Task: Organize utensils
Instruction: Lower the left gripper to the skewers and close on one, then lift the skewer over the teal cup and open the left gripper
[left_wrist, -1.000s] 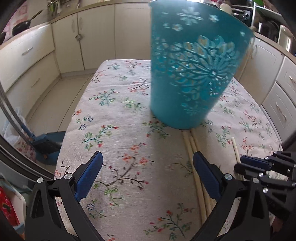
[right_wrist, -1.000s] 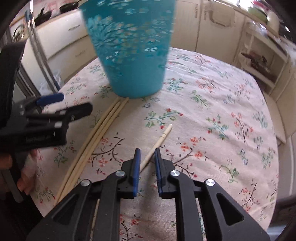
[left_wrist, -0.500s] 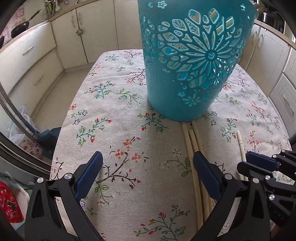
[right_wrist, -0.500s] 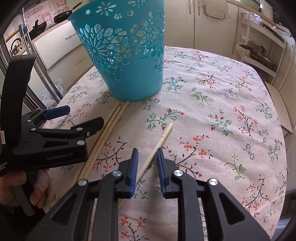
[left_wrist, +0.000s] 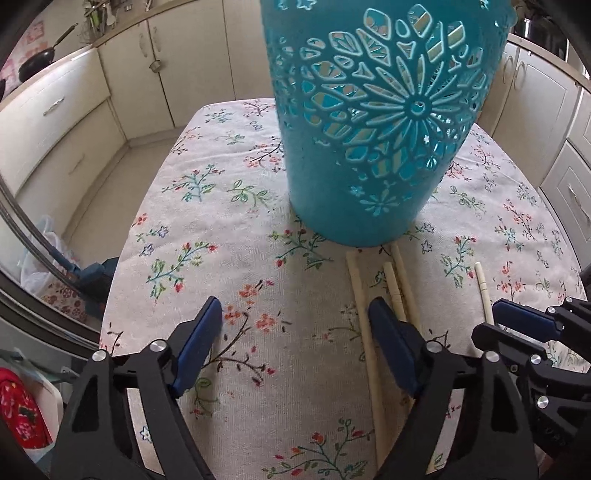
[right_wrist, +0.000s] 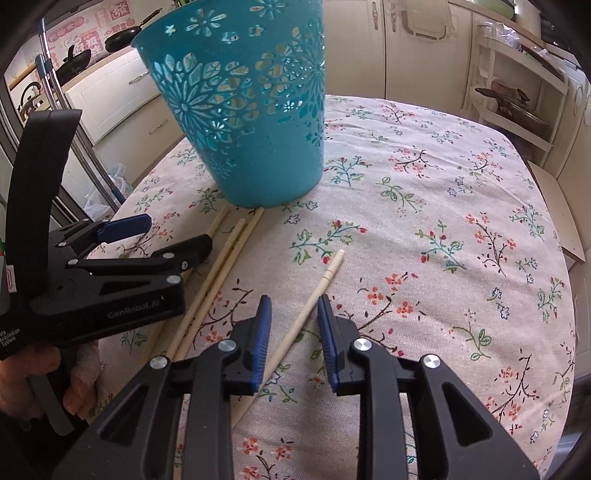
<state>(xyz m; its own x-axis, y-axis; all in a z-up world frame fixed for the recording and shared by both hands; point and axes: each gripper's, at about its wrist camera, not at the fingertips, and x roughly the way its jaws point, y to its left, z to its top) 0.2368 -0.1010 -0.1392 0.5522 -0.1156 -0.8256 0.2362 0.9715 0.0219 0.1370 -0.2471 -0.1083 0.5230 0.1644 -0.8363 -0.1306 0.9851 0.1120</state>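
Straddling a lone chopstick (right_wrist: 320, 291) untouched, right gripper (right_wrist: 294, 325) jaws just widened; left gripper (left_wrist: 295, 334) jaws narrowing, empty, above table (left_wrist: 258, 266).

The left wrist view looks steeply down along the left gripper (left_wrist: 295, 350) onto the floral tablecloth (left_wrist: 229, 229), close to it, with the teal cut-out basket (left_wrist: 376, 122) straight ahead and kitchen cabinets beyond. The right wrist view looks down the same way along the right gripper (right_wrist: 293, 334), from just beside the left one. Both share the basket, the three chopsticks (right_wrist: 218, 277) at its foot, the lone chopstick (right_wrist: 314, 299), and each other's gripper.
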